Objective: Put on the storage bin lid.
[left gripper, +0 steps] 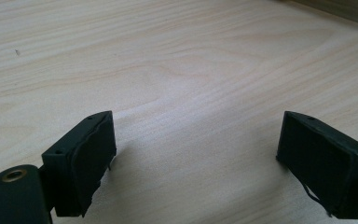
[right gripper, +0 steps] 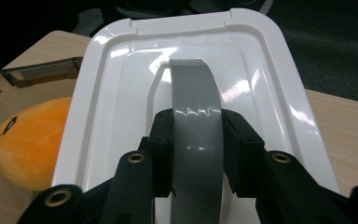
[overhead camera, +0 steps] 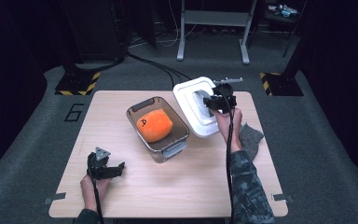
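A white plastic lid (overhead camera: pixel 196 106) hangs tilted above the table's far right part, lifted by its grey handle (right gripper: pixel 196 135). My right gripper (overhead camera: pixel 216 101) is shut on that handle, one pad on each side of it (right gripper: pixel 196 154). Just left of the lid stands a clear grey-tinted bin (overhead camera: pixel 135 112) with an orange plush toy (overhead camera: pixel 154 124) inside; the same toy (right gripper: pixel 25 140) lies past the lid's left edge in the right gripper view. My left gripper (overhead camera: pixel 116 170) rests low over the near left of the table, jaws wide apart (left gripper: pixel 193 158) with only bare wood between them.
A grey cloth (overhead camera: pixel 251 139) lies at the table's right edge beside the right forearm. The wooden table (overhead camera: pixel 177 182) has bare room along its near half. A white stand (overhead camera: pixel 214 23) and black cables (overhead camera: pixel 158 65) are on the floor beyond.
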